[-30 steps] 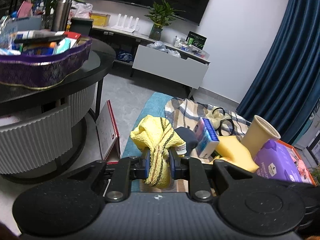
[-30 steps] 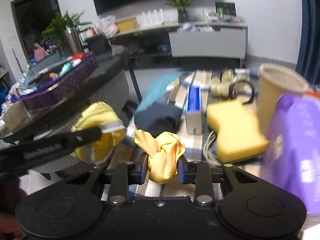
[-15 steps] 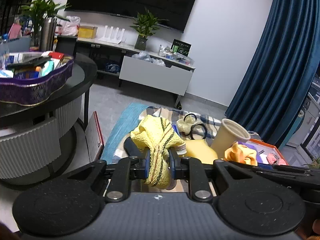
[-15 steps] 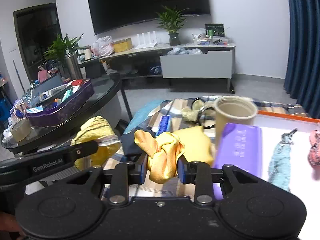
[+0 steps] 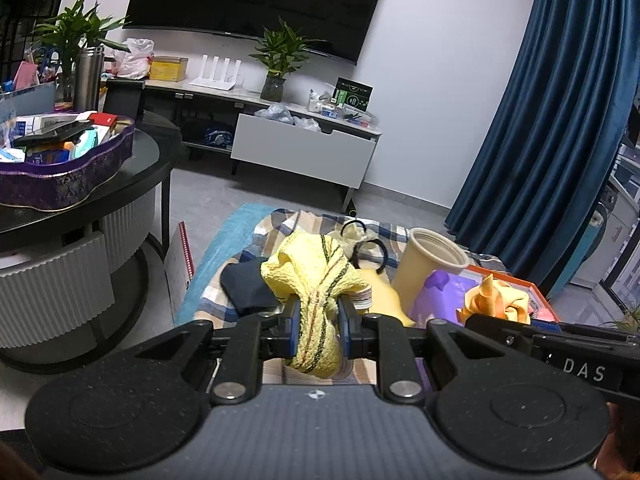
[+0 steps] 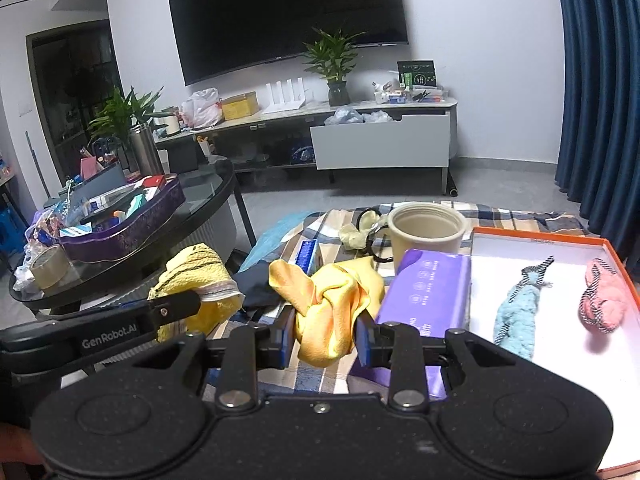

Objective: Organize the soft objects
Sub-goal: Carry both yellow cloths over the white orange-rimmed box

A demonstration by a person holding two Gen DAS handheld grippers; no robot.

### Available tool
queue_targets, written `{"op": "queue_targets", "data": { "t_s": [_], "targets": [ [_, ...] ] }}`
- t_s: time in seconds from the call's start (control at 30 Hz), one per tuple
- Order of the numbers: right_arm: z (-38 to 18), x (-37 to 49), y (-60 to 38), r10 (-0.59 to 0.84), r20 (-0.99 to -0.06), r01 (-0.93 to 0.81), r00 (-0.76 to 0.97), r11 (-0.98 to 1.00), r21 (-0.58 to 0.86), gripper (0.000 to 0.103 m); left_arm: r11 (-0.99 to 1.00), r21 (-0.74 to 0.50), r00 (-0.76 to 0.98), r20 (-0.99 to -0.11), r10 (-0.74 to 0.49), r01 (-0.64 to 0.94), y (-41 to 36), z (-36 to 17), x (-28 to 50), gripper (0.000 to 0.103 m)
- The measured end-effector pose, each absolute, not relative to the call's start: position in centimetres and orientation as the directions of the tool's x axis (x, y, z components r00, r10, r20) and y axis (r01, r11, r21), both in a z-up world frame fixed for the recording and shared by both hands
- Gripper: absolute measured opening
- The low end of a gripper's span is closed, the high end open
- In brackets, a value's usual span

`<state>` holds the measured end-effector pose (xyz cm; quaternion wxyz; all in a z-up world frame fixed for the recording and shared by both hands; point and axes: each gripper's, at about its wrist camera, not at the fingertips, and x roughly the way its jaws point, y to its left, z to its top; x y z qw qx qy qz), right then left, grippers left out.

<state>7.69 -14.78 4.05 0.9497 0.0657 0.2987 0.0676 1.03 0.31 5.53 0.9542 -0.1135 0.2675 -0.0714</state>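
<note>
My left gripper (image 5: 319,330) is shut on a pale yellow striped cloth (image 5: 316,280), held in the air above the plaid blanket (image 5: 276,224); the cloth also shows in the right wrist view (image 6: 196,276). My right gripper (image 6: 323,336) is shut on a knotted orange-yellow cloth (image 6: 324,304), held up to the left of the orange-rimmed white tray (image 6: 532,242); this cloth also shows in the left wrist view (image 5: 496,300). A light blue soft toy (image 6: 516,316) and a pink soft toy (image 6: 602,304) lie in the tray.
A purple packet (image 6: 430,296), a beige cup (image 6: 426,232), a dark cloth (image 5: 244,286), black rings with pale scrunchies (image 6: 366,228) and a blue-edged box (image 6: 307,252) lie on the blanket. A round black table (image 5: 152,152) with a purple tin (image 5: 68,184) stands at the left.
Both grippers rose and swung right with their cloths still held. The tray with the two soft toys came into the right wrist view, and the yellow sponge went out of sight.
</note>
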Motion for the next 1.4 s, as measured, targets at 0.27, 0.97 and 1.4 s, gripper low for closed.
{"op": "queue_targets", "data": {
  "t_s": [0.27, 0.97, 1.4],
  "targets": [
    [5.2, 6.4, -16.1, 0.168, -0.53, -0.082, 0.831, 0.98, 0.182, 0.038, 0.967, -0.234, 0.854, -0.479, -0.203, 0.099, -1.3, 6.6, 0.3, 0.021],
    [6.4, 5.1, -18.6, 0.149, -0.509, -0.054, 0.848, 0.979, 0.198, 0.038, 0.97, -0.188, 0.853, -0.47, -0.226, 0.153, -4.1, 7.4, 0.3, 0.021],
    [6.9, 4.4, -20.5, 0.131, -0.501, -0.031, 0.855, 0.979, 0.202, 0.038, 0.965, -0.184, 0.847, -0.467, -0.253, 0.187, -5.8, 7.6, 0.4, 0.021]
  ]
}}
